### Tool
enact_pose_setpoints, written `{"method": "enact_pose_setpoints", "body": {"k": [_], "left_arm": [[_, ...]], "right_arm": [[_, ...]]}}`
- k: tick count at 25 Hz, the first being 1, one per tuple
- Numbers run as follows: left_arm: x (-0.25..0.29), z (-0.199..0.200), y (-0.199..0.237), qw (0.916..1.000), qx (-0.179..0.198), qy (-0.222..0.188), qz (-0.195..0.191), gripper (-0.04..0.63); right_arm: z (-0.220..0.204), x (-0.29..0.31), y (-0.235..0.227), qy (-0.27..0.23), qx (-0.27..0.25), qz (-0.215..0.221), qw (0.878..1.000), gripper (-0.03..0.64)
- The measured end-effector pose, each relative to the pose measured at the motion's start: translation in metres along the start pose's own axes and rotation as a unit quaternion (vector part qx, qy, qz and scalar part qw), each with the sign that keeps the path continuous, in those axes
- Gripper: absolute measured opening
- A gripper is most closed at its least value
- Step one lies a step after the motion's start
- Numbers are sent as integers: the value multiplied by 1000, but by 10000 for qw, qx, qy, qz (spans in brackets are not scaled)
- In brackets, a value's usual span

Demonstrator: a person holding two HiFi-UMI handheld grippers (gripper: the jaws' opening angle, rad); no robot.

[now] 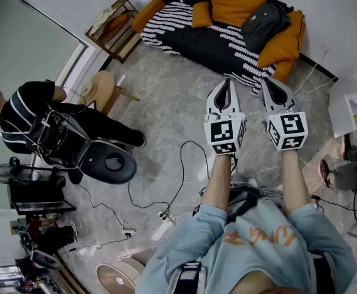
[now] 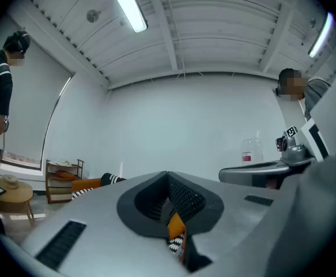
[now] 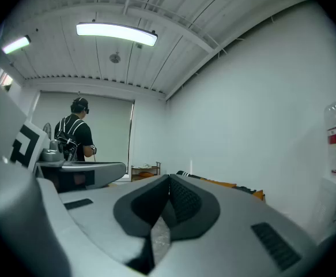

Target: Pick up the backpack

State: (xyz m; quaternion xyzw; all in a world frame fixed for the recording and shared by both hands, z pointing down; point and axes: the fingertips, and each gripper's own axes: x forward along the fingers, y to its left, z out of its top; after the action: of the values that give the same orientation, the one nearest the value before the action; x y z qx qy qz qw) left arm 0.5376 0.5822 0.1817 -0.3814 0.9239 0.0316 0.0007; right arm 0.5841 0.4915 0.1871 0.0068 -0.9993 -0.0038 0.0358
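Fingers of the left gripper [image 1: 226,83] and right gripper [image 1: 269,83] are pressed together, empty. The dark backpack [image 1: 264,21] lies on the striped sofa [image 1: 193,40] at one o'clock, well apart; arriving shut, they would probably just shove it aside.

Your head camera looked steeply down from above your arms, the sofa [image 1: 209,41] far ahead. The cameras on your left gripper [image 1: 226,83] and right gripper [image 1: 270,83] sat close behind their jaws, facing level; all three views shared that sofa.

open floor [image 1: 172,100] ahead; cables [image 1: 164,212] underfoot
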Motion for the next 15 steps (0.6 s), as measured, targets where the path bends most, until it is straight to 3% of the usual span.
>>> {"method": "enact_pose_setpoints", "body": {"k": [15], "left_arm": [[52, -16, 59, 9991, -261, 117, -315, 20]], "right_arm": [[-12, 73, 6, 188, 104, -394, 9990, 28]]}}
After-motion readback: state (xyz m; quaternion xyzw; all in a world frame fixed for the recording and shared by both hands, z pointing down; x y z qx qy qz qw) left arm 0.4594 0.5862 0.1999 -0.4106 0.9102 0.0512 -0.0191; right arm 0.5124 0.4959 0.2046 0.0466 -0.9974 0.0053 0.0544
